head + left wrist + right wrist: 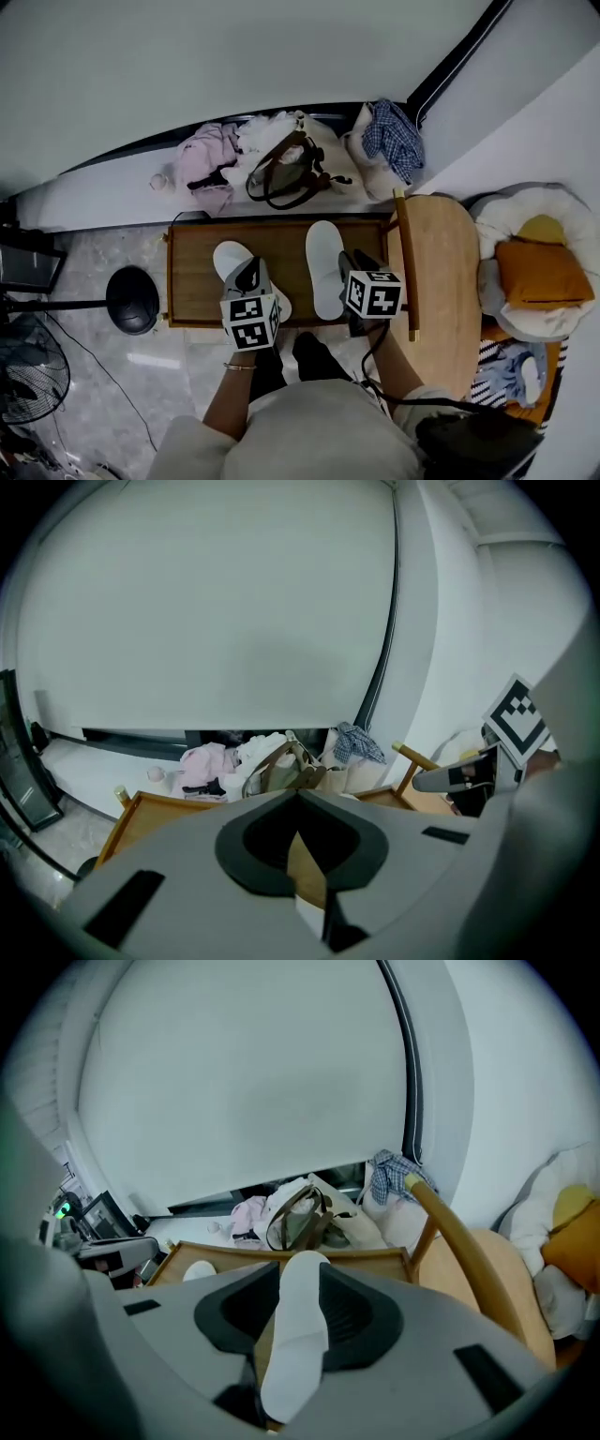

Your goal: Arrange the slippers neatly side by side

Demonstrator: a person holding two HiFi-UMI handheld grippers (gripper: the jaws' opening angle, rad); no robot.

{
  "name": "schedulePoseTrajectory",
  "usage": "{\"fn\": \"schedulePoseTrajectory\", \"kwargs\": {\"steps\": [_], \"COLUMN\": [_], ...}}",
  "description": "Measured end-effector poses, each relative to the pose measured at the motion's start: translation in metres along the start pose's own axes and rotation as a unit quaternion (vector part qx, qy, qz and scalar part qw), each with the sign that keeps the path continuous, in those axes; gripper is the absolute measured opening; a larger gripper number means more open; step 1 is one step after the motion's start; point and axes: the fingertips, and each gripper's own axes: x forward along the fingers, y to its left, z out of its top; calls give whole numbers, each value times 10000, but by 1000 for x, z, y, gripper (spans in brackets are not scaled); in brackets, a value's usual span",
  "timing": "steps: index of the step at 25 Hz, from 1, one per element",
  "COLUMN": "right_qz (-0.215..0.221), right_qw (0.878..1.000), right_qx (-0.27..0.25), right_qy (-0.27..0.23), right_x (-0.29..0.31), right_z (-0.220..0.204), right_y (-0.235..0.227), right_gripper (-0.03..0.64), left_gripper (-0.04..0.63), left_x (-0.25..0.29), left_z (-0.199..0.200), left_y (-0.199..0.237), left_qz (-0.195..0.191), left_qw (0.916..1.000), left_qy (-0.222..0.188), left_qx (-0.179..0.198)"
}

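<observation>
Head view: left slipper point(232, 257) and right slipper point(324, 267) are lying side by side on the worktop point(192, 281), the left one slanting slightly.

Left gripper view: left tongs point(298, 795) are sitting closed, empty.

Right gripper view: right tongs point(292, 1275) are gaping open above the right slipper, gripping nothing.

Placing is seemingly finishing. The next move probably calls for squaring the left slipper.

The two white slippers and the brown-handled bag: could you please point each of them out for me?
left slipper point(228, 257), head view, on its uncovered far end.
right slipper point(325, 267), head view, on its middle.
brown-handled bag point(292, 174), head view, on its body between the handles.
</observation>
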Motion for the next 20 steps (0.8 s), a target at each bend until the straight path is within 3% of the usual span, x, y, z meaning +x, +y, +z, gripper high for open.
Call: {"fn": "schedulePoseTrajectory", "kwargs": {"steps": [9, 20], "right_qz": [45, 559], "right_qw": [9981, 9941], "right_qx": [-234, -826], "right_qy": [-577, -418], "right_x": [-34, -15], "right_z": [37, 36], "right_y": [44, 128], "right_gripper": [144, 144], "left_gripper": [3, 3], "left_x": [-32, -74], "left_z": [44, 33], "left_y": [24, 102], "left_qz": [-18, 601], "left_qw": [9982, 9938], "left_qy": [-600, -789], "left_qx": [-31, -513]}}
